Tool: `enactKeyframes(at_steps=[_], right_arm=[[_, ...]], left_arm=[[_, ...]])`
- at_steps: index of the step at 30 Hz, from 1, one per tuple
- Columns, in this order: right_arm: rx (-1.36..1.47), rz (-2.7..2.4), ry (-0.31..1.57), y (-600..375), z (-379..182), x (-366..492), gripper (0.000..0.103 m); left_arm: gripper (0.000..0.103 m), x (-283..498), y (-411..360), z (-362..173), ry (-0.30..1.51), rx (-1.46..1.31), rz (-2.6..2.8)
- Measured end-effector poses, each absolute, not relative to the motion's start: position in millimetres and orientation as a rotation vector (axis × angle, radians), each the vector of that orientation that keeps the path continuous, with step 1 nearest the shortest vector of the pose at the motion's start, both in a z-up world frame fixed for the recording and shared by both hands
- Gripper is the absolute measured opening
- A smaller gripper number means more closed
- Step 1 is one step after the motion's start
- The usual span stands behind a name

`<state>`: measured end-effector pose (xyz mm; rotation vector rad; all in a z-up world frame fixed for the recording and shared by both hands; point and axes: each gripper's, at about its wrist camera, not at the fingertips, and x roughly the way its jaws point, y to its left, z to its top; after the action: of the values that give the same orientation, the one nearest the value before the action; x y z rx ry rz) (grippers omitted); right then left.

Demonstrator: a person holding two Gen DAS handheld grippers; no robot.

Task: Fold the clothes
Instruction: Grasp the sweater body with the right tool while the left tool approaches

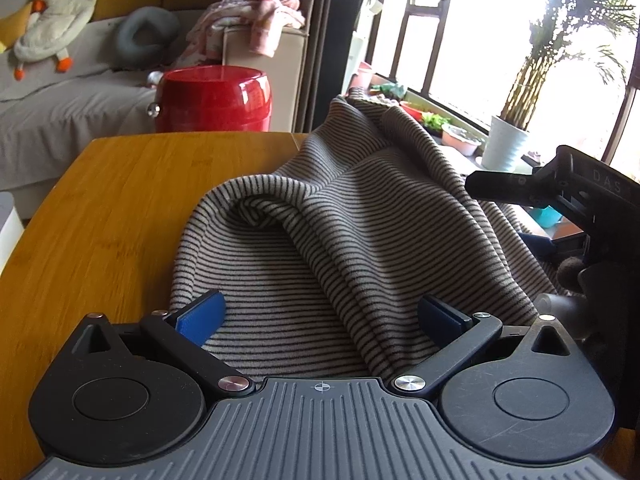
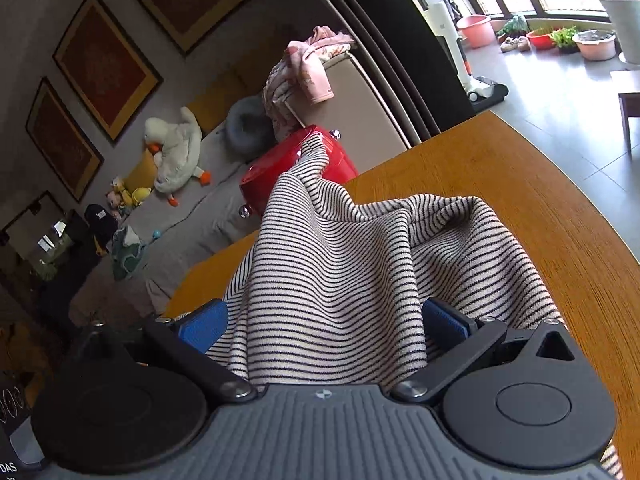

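Reading "DAS" on right tongs (image 1: pixel 532 236), striped garment (image 1: pixel 320 248)

Left tool (image 1: pixel 320 318): both blue-padded fingers (image 1: pixel 202 318) are spread wide apart at the lower edge of the left wrist view. Striped fabric (image 1: pixel 320 240) lies in the gap between them; neither pad presses it. The tool body sits low, pointing forward over the surface (image 1: pixel 120 208).

Right tool (image 2: pixel 324 326): its fingers (image 2: pixel 204 326) are likewise spread wide, with striped fabric draped between and over the gap and no clamping visible. The view is rolled, so this tool is tilted.

In the left wrist view, the right tool appears at the right edge, just beside the fabric, at a higher level.
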<state>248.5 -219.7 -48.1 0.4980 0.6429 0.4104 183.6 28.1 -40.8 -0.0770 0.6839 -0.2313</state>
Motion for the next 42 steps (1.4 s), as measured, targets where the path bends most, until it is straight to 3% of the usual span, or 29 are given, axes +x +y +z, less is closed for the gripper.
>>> enactKeyframes(at_steps=[8, 20, 35, 41, 42], right_arm=[[0.25, 0.553, 0.721, -189.3, -36.9, 224.9, 0.103], [0.303, 0.698, 0.778, -205.9, -32.0, 175.8, 0.103], [0.04, 0.523, 0.745, -173.4, -27.6, 184.5, 0.103], [0.074, 0.444, 0.629, -205.6, -3.1, 162.4, 0.083], [0.061, 0.431, 0.613, -209.6, 1.4, 156.8, 0.073]], left_arm=[[0.103, 157.1, 29.8, -39.8, 0.693, -0.071, -0.251], [0.103, 81.6, 48.4, -31.8, 0.756, -0.18, -0.334], [0.103, 101.2, 52.4, -33.2, 0.717, -0.198, -0.312], [0.103, 106.8, 66.7, -31.1, 0.72, -0.247, -0.308], [0.103, 107.8, 69.0, -30.7, 0.721, -0.256, -0.308]])
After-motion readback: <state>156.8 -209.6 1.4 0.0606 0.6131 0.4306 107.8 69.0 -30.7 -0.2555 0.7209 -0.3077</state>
